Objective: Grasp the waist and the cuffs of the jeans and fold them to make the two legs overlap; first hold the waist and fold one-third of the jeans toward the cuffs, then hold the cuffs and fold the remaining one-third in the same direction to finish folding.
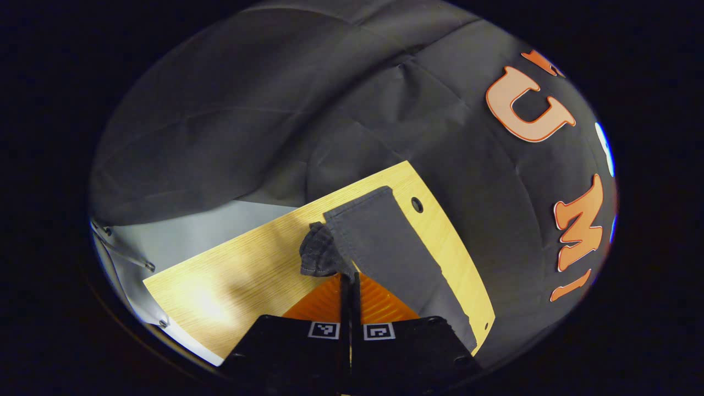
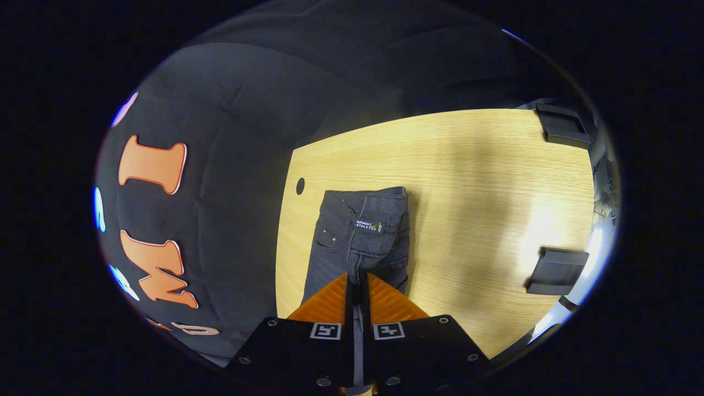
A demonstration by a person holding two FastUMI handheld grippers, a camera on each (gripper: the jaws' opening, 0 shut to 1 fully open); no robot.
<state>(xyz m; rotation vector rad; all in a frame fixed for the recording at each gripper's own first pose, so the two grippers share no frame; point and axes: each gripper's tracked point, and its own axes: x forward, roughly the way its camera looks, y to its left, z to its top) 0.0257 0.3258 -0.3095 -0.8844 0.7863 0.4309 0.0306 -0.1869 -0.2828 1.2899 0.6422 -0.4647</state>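
I'm looking down on the table (image 2: 467, 165), pale wood, with the jeans (image 2: 357, 236) laid along its edge nearest the booth wall. In the right gripper view the long axis of the jeans runs straight away from me, in line with my own fingers: waistband and back patch at the far end, fabric coming back toward the jaws. The legs already look stacked one on the other, so I judge the overlap done and a thirds fold in hand.

Right gripper (image 2: 357, 286): jaws nearly together with a strip of denim running down between them. I read that as clamped on the jeans, though I can't say which end this is.

In the left gripper view the jeans (image 1: 385, 247) stretch up and away to the right of my fingers, a flat dark panel with a bunched wad of denim at the near corner. Left gripper (image 1: 349, 278): jaws pressed close, and that wad sits right at the tips, so it looks pinched there too.

So both hands grip the same end, side by side, and the rest of the garment lies ahead of them. The coming move turns on that: carry forward along the long axis, both hands level, or the fold goes skewed.

Two small dark blocks (image 2: 555, 269) sit well apart on the far side of the table, out of the way.
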